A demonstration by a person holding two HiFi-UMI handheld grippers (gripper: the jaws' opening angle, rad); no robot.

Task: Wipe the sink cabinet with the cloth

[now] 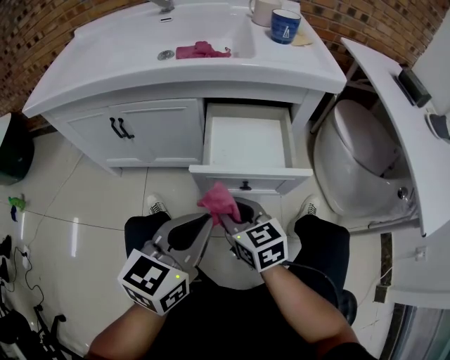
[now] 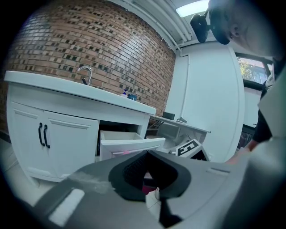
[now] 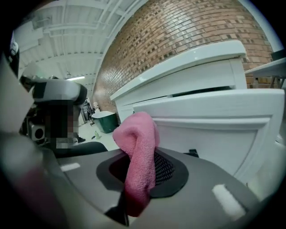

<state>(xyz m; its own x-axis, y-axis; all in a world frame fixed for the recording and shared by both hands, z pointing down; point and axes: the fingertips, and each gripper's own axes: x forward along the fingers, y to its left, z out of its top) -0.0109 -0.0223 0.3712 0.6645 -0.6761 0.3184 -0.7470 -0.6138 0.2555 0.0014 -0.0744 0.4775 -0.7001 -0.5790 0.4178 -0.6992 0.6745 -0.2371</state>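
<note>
Pink cloth point(image 1: 218, 200), soft and floppy, is bunching mid-fold in right gripper's point(image 1: 224, 219) pinch below the open drawer point(image 1: 247, 172); left gripper point(image 1: 207, 226) is sitting closed, empty.

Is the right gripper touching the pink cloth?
Touching. The right gripper view shows the cloth pinched between the right gripper's shut jaws.

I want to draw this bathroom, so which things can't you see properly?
- Faucet: head view, cut off by the top edge.
- Cream mug: head view, top cut off, side hidden by the blue mug.
- Toilet: head view, partly under the white shelf.
- Left tool: left gripper view shows only a pink sliver past its jaws, so whether it pinches the pink cloth is unclear.
</note>
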